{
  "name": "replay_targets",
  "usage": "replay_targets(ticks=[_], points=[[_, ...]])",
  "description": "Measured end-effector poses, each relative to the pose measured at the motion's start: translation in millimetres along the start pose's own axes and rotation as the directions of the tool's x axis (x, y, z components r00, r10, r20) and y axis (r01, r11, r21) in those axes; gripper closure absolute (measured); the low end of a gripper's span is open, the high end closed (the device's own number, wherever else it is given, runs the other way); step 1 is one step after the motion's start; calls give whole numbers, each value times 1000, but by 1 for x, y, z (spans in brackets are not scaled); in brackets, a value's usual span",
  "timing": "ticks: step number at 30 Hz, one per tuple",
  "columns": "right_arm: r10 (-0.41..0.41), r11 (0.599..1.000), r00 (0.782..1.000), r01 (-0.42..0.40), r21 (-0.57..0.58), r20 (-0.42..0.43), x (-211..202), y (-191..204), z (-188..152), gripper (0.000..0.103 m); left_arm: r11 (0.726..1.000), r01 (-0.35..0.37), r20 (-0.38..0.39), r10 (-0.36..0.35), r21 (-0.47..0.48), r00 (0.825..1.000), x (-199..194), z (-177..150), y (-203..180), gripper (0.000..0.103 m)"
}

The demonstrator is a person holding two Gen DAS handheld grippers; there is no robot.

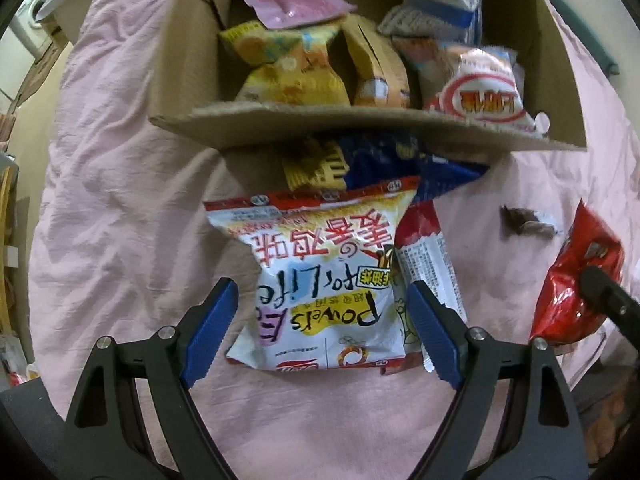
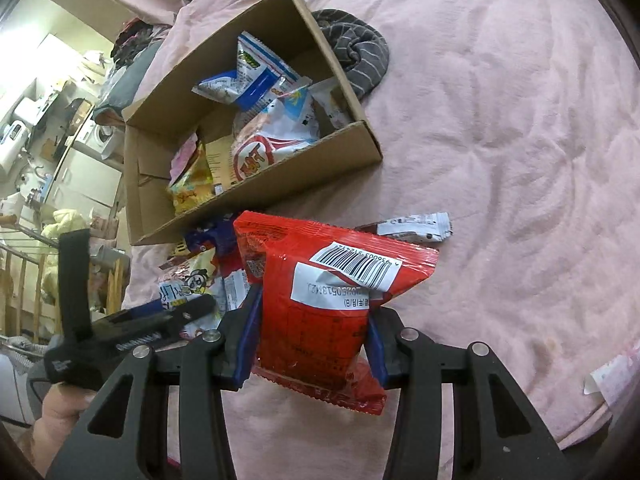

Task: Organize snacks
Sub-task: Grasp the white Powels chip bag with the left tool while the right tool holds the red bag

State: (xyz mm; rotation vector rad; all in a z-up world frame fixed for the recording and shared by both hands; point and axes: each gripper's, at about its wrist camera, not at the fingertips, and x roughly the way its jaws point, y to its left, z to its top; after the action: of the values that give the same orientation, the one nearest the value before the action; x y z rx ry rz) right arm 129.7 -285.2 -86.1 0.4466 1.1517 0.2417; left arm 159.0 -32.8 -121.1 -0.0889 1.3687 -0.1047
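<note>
A cardboard box (image 1: 304, 124) holding several snack packets stands on the pink bedsheet; it also shows in the right wrist view (image 2: 280, 192). In front of it lies a white snack bag (image 1: 324, 276) with red and black lettering, over a blue packet (image 1: 404, 164) and a yellow packet (image 1: 316, 168). My left gripper (image 1: 320, 320) is open, its blue pads on either side of the white bag. My right gripper (image 2: 312, 340) is shut on a red snack bag (image 2: 328, 300) and holds it above the sheet; that bag also shows in the left wrist view (image 1: 576, 280).
A brown-and-white wrapper (image 2: 412, 224) lies on the sheet right of the box. A grey striped cloth (image 2: 356, 52) lies behind the box. The pink sheet (image 2: 500, 140) stretches to the right. Shelves and appliances stand off the bed's left side.
</note>
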Motion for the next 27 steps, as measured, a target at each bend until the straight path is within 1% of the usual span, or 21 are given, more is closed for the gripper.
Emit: replay_targets(ticks=[2, 3, 4, 5, 7, 8, 9, 14, 17, 19, 22, 27], points=[[-4, 1000, 1000, 4, -7, -1, 2, 2, 0, 56, 1000, -12, 8, 12, -2, 1000, 2, 0, -1, 20], [-3, 1000, 1000, 3, -7, -1, 3, 2, 1, 56, 1000, -14, 6, 15, -3, 1000, 4, 1, -1, 24], [-1, 1000, 1000, 1, -7, 1, 4, 3, 1, 56, 1000, -17, -1, 17, -2, 1000, 6, 2, -1, 29], [0, 1000, 1000, 0, -9, 2, 4, 3, 1, 56, 1000, -4, -9, 4, -4, 1000, 8, 2, 0, 37], [-5, 1000, 1000, 5, -11, 7, 5, 3, 2, 56, 1000, -7, -9, 7, -8, 1000, 7, 4, 1, 43], [-4, 1000, 1000, 4, -8, 5, 5, 4, 3, 56, 1000, -11, -5, 11, -2, 1000, 5, 3, 0, 54], [-1, 1000, 1000, 1, -6, 4, 6, 5, 3, 56, 1000, -12, -7, 12, 6, 1000, 4, 2, -1, 58], [-19, 999, 1000, 19, -29, 6, 14, 18, 8, 56, 1000, -10, -21, 11, 19, 1000, -9, -12, 7, 63], [-6, 1000, 1000, 6, -23, -8, 20, 22, 10, 56, 1000, -9, -18, 9, -2, 1000, -21, -20, 15, 64], [7, 999, 1000, -8, -41, -9, 20, 29, 10, 56, 1000, -6, -9, 6, -7, 1000, -32, -24, 17, 64], [13, 997, 1000, -13, -82, -1, 18, 38, 8, 56, 1000, -13, 33, 12, 22, 999, -55, -29, 14, 64], [24, 996, 1000, -24, -91, 3, 13, 39, 5, 56, 998, -21, 126, 14, 56, 992, -93, -27, 13, 64]])
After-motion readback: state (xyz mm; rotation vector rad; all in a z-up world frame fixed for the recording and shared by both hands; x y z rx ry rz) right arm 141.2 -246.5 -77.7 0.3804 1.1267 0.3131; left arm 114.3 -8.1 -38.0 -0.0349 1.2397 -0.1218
